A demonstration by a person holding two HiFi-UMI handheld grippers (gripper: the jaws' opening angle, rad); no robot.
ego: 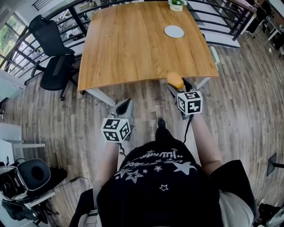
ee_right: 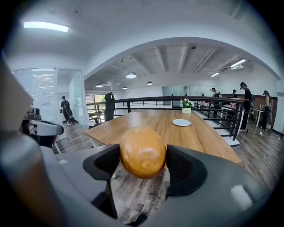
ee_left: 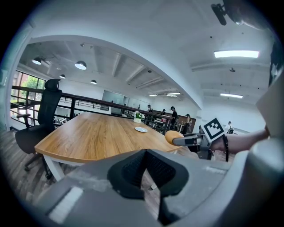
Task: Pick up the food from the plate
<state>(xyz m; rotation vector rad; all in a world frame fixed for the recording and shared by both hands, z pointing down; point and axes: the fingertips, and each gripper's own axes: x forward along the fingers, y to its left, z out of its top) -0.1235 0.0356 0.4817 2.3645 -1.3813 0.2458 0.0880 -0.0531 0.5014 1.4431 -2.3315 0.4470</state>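
A round golden-brown piece of food (ee_right: 143, 151) sits squeezed between the pads of my right gripper (ee_right: 143, 165), held in the air just off the near edge of the wooden table (ego: 133, 48). From the head view the food (ego: 175, 80) shows at the table's front right corner, ahead of the right gripper (ego: 178, 85). The white plate (ego: 174, 31) lies bare at the table's far right. My left gripper (ego: 125, 103) hangs over the floor below the table's front edge, its pads (ee_left: 133, 170) pressed together with nothing between them. The left gripper view shows the food (ee_left: 173, 137) too.
A small potted plant (ego: 176, 4) stands at the table's far edge. A black office chair (ego: 55, 57) is on the left. Black railings (ego: 222, 20) run behind and to the right of the table. Camera gear (ego: 22, 181) lies on the floor at lower left.
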